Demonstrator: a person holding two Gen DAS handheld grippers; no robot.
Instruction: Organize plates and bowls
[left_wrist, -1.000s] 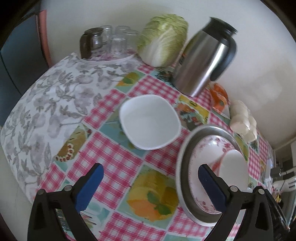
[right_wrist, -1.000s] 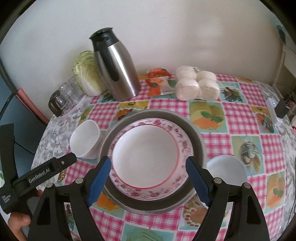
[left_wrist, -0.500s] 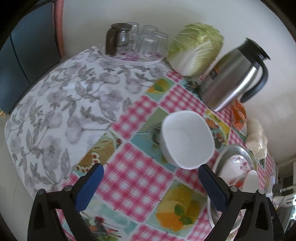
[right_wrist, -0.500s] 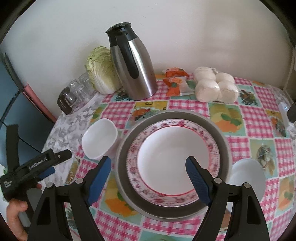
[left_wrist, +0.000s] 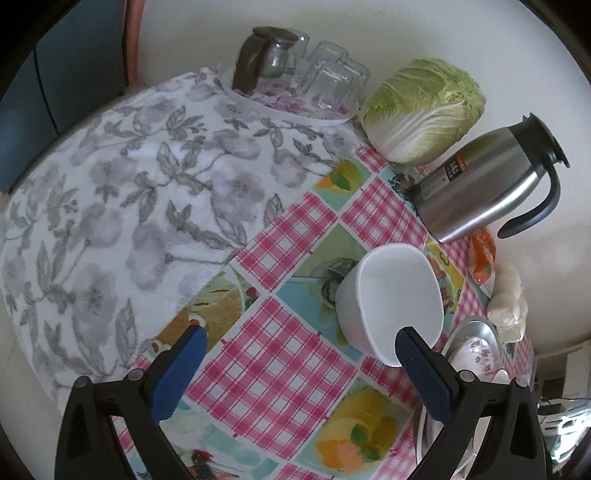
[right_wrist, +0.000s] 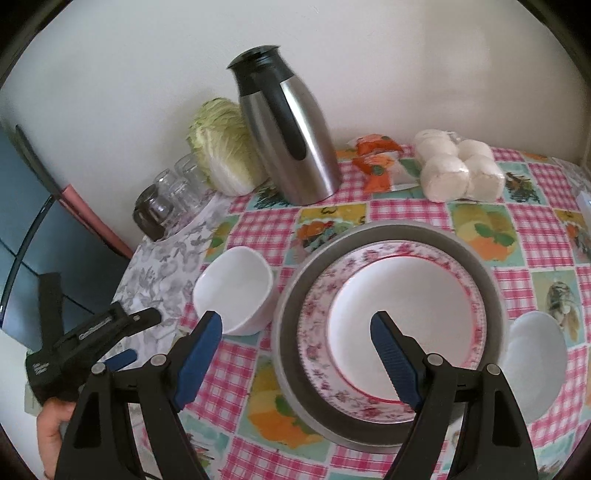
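Note:
A white square bowl (left_wrist: 391, 299) (right_wrist: 234, 288) stands on the checked tablecloth, left of a grey metal plate (right_wrist: 388, 236) that carries a pink floral plate (right_wrist: 402, 325). A second white bowl (right_wrist: 535, 358) sits right of the stack. My left gripper (left_wrist: 299, 350) is open and empty, low over the cloth, with its right finger in front of the bowl's near rim. It also shows in the right wrist view (right_wrist: 125, 339). My right gripper (right_wrist: 295, 332) is open and empty above the stack's left edge.
A steel thermos jug (right_wrist: 291, 136), a cabbage (right_wrist: 225, 147), upturned glasses on a tray (left_wrist: 317, 81), an orange packet (right_wrist: 376, 158) and wrapped white buns (right_wrist: 458, 170) line the wall side. A grey floral cloth (left_wrist: 129, 203) covers the table's left end.
My left gripper has swung left and down; the white bowl now lies at its right finger. My right gripper has moved closer and left over the plates.

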